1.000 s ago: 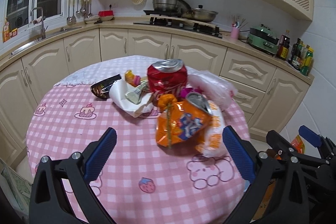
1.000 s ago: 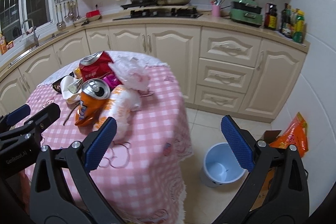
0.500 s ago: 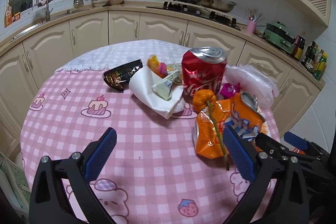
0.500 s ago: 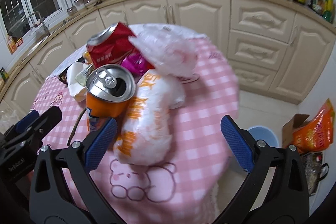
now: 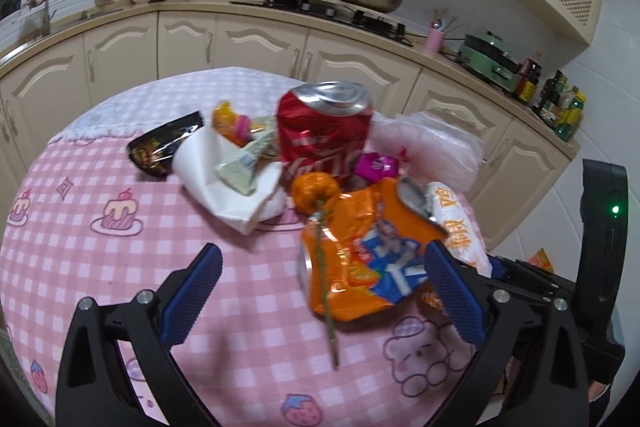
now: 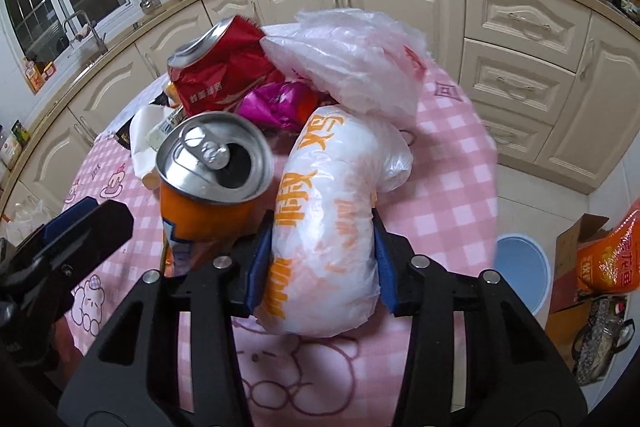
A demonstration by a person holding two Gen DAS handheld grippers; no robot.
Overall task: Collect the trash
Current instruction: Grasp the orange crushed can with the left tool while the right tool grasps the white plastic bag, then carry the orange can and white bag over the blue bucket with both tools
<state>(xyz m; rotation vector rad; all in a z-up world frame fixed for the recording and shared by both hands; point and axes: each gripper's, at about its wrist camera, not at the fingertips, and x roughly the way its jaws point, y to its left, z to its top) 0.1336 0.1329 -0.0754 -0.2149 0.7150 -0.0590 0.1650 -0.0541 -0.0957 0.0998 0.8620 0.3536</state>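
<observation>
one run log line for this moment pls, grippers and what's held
right gripper: jaws just closed, pads on white plastic bag with orange print | left gripper: open, empty, near crushed orange soda can | pink checked tablecloth

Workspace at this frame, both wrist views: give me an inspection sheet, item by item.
Surface: round table with pink checked cloth, trash piled toward its far right.
Job's things: white bag with orange print; crushed orange can; dented red can; pink plastic bag; magenta wrapper; white paper; dark wrapper; blue bin on the floor.
Clutter: small orange fruit with stem.
Grippers: right claw has just been closing, pads pressing the white bag; left claw open above the cloth, beside the orange can.
Cables: nothing seen.
Surroundings: cream kitchen cabinets, stove with pots, cardboard box on the floor.
</observation>
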